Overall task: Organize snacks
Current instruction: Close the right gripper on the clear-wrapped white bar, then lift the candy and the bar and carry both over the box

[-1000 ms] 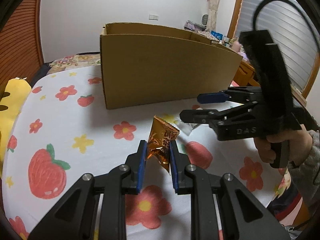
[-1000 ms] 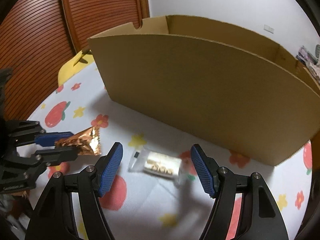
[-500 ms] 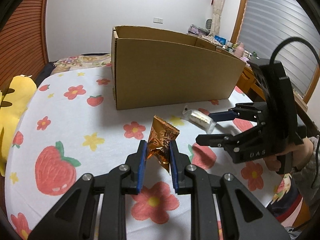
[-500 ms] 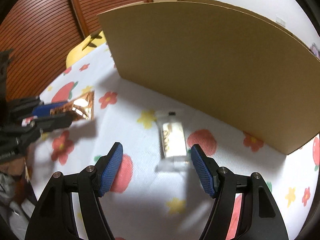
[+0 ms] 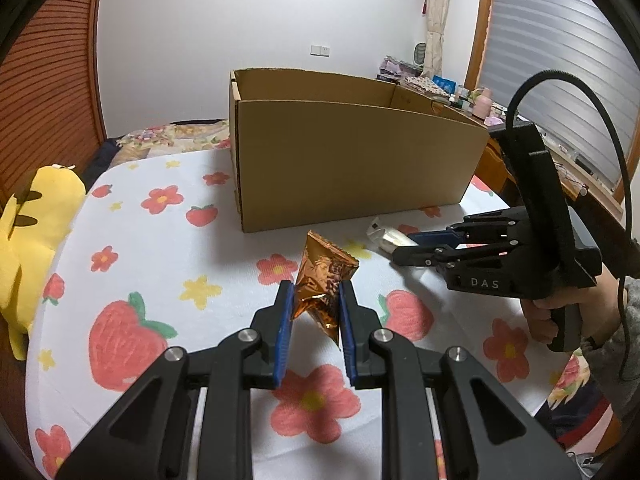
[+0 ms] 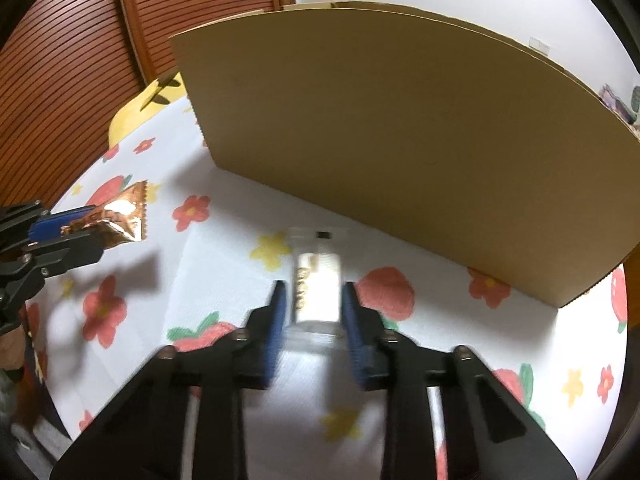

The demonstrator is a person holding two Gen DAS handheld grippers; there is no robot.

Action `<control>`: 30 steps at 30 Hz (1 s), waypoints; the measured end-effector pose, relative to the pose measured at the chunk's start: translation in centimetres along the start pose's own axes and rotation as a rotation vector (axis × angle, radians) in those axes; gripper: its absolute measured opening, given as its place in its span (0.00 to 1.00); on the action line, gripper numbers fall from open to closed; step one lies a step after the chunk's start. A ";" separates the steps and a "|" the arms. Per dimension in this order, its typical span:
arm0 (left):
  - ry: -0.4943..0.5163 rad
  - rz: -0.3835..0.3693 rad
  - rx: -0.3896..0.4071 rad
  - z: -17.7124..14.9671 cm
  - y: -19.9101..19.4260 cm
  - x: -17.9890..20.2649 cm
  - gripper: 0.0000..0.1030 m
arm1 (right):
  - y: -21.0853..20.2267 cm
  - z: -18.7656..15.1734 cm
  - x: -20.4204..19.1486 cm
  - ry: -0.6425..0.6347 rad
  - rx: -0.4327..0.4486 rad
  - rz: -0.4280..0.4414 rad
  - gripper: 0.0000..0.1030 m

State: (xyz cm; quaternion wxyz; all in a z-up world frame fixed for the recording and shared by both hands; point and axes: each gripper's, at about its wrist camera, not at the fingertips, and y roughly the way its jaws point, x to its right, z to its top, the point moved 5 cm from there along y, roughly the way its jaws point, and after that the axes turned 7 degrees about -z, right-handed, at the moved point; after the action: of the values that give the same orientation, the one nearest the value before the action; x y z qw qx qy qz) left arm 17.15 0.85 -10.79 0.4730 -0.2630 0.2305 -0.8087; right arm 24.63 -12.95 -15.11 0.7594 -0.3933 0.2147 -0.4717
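Note:
My left gripper [image 5: 315, 298] is shut on an orange foil snack packet [image 5: 324, 280] and holds it above the tablecloth; the packet also shows in the right wrist view [image 6: 120, 216]. My right gripper [image 6: 312, 300] has closed around a clear-wrapped white snack bar [image 6: 314, 280] lying on the table; its blue pads [image 6: 276, 320] sit against both sides of the wrapper. In the left wrist view the bar [image 5: 386, 236] pokes out past the right gripper [image 5: 404, 246]. An open cardboard box [image 5: 352, 152] stands behind both.
The table carries a white cloth with strawberries and flowers [image 5: 132, 320]. A yellow plush toy [image 5: 32, 220] lies at the left edge. A cluttered desk [image 5: 480, 104] stands behind the box on the right.
My right gripper moved down onto the snack bar and narrowed its jaws from wide open to around it. My left gripper kept hold of the orange packet, drawing back a little from the box.

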 end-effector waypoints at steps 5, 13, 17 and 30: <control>-0.001 0.002 0.006 0.1 -0.1 -0.1 0.18 | -0.6 -0.7 0.1 0.016 0.006 0.013 0.19; 0.001 0.008 0.014 0.2 -0.3 0.0 0.18 | -3.1 -2.6 0.1 0.052 0.057 0.045 0.19; -0.007 0.000 0.029 0.6 -0.4 0.1 0.18 | -5.1 -3.1 0.5 0.092 0.100 0.070 0.19; 0.037 0.002 0.155 6.8 -3.1 0.8 0.19 | -11.8 1.2 2.6 0.079 0.268 -0.023 0.19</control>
State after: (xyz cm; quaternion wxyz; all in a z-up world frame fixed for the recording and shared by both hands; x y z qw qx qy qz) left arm 19.23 0.70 -3.59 0.4883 -0.2103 0.1763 -0.8284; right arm 20.18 -17.64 -4.79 0.7907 -0.2719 0.1750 -0.5199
